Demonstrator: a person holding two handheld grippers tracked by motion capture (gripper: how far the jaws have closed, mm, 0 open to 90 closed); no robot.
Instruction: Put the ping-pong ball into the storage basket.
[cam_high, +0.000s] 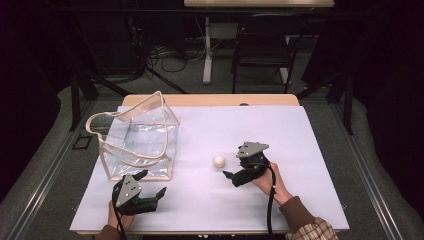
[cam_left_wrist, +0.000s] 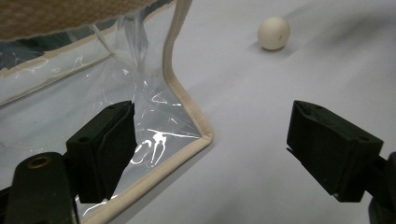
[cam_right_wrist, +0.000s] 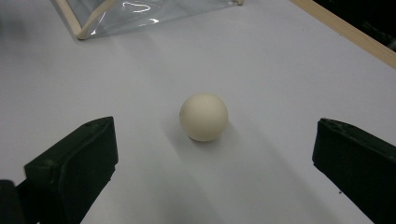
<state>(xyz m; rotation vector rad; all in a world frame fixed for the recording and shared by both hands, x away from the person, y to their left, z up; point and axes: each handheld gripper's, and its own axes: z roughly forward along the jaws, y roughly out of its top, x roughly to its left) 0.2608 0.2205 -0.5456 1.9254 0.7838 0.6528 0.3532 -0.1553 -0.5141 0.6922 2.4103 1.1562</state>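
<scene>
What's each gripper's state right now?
Left gripper: open, empty, beside the clear bag.
Right gripper: open, empty, ball ahead.

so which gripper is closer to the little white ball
Right. The right gripper sits just beside the ball, jaws open toward it. The left gripper is farther off, by the clear bag's near corner.

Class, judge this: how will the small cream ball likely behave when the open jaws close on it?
The ball looks smooth and round, so it probably rolls if nudged. It seems light and may slip sideways unless the right gripper centres on it.
</scene>
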